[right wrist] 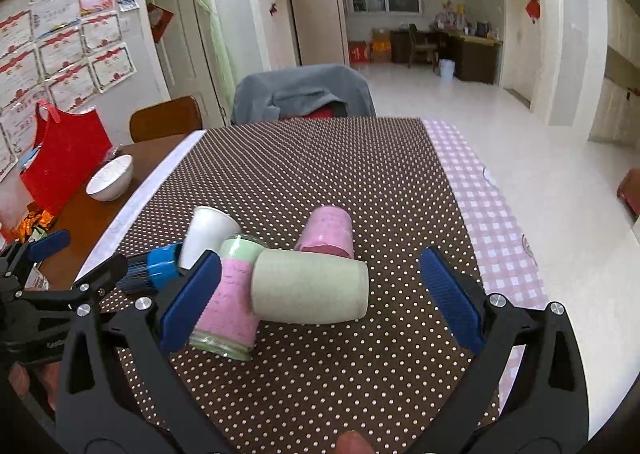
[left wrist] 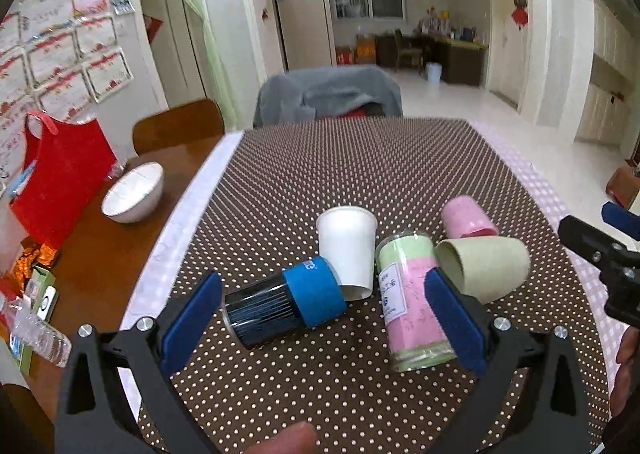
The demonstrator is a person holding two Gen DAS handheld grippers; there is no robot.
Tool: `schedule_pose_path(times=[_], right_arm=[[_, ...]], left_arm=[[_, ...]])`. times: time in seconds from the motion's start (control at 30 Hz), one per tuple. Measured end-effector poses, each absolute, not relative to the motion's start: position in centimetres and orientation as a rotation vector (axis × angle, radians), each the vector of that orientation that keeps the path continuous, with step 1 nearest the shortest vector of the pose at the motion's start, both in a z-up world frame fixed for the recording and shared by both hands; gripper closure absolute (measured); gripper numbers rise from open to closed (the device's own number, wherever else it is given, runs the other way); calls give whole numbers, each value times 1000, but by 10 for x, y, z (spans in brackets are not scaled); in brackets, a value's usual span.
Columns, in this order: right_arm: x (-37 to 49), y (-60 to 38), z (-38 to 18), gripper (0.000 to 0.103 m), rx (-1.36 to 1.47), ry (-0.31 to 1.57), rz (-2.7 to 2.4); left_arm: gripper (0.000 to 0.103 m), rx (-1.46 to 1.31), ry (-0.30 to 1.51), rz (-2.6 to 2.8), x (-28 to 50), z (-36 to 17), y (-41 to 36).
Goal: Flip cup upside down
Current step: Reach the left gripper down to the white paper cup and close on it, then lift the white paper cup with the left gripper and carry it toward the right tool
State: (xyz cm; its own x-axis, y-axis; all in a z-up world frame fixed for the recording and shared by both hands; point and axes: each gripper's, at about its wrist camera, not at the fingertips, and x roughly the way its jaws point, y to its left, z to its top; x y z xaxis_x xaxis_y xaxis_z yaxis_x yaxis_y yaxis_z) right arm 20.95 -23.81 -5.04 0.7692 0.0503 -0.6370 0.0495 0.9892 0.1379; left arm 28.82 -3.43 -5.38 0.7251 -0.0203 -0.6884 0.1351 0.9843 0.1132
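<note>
Several cups cluster on a brown dotted mat (left wrist: 360,173). A white paper cup (left wrist: 347,250) stands upside down. A dark cup with a blue band (left wrist: 288,302) lies on its side. A pink and green glass (left wrist: 412,302) is tilted. A pale green cup (left wrist: 484,266) lies on its side. A pink cup (left wrist: 468,217) stands upside down behind. My left gripper (left wrist: 320,314) is open around the dark cup and the glass. My right gripper (right wrist: 320,294) is open around the pale green cup (right wrist: 310,290), touching nothing.
A white bowl (left wrist: 134,193) and a red bag (left wrist: 60,173) sit on the wooden table at the left, with clutter near the front left edge. A chair with a grey jacket (left wrist: 328,93) stands behind the table. A pink checked cloth (right wrist: 488,213) covers the right side.
</note>
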Motion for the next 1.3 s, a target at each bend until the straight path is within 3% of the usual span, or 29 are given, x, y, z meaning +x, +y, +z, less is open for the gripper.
schedule_pose_path(times=[1.07,1.3], right_arm=[[298,-256,-108,6,223,863,-1],[298,-258,-108,6,235,858,1]], left_arm=[[4,189,1123,-157,431,-152,-45],[35,176,1193,-240,438,-161,-53]])
